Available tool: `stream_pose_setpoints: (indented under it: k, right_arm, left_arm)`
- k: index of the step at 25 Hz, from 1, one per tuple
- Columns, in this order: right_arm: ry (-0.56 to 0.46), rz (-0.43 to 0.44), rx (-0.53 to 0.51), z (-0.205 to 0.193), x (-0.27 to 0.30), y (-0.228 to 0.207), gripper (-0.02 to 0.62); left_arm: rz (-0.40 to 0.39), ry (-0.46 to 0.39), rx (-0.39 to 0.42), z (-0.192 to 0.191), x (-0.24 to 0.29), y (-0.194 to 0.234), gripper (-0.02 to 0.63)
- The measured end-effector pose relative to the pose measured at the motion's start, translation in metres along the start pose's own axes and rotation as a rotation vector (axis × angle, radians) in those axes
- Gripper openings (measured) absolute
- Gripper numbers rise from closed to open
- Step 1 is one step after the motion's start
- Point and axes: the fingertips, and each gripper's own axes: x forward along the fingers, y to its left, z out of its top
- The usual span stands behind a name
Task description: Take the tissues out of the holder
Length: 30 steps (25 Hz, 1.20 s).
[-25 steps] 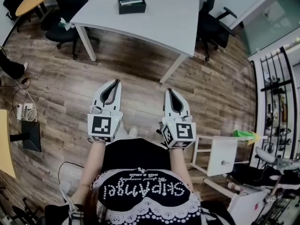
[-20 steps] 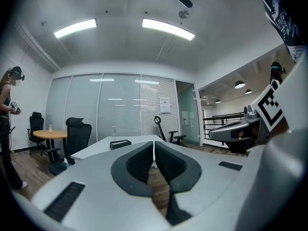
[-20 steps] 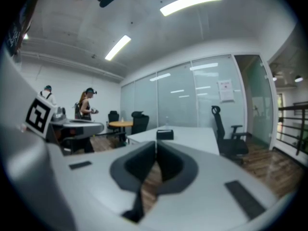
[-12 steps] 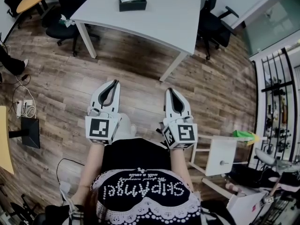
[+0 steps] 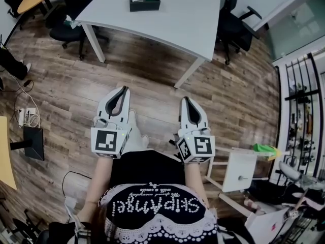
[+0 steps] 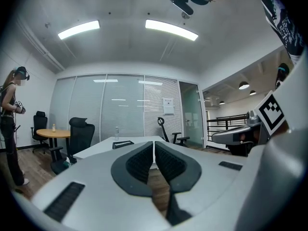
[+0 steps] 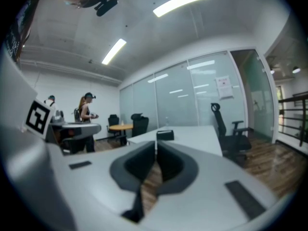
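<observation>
Wood-plank floor [image 5: 76, 95] lay beneath the left gripper [image 5: 123, 89] and the right gripper [image 5: 184, 100], which a person held side by side and roughly level. Each had its jaws pressed together on nothing. The black tissue holder [image 5: 144, 2] sat well ahead of both tips on a white table [image 5: 172, 19], almost in line with the right gripper's closed jaws. A pale strip in its top was probably the tissues. The tools seemed carried closed simply because nothing lay within reach. The removal looked not yet begun, and the table had to be approached first.
</observation>
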Motion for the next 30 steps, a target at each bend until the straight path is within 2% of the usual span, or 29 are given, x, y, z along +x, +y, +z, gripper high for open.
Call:
stream_pose_setpoints:
  k: [7, 23, 30]
  right_arm:
    - [0.019, -0.017, 0.012, 0.003, 0.044, -0.010, 0.035]
    - [0.014, -0.062, 0.008, 0.031, 0.168, -0.002, 0.035]
    - [0.045, -0.087, 0.023, 0.024, 0.195, -0.002, 0.035]
  left_arm:
    - [0.017, 0.005, -0.010, -0.002, 0.036, 0.037, 0.041]
    - [-0.019, -0.035, -0.001, 0.019, 0.132, 0.144, 0.041]
    - [-0.018, 0.009, -0.019, 0.013, 0.151, 0.178, 0.041]
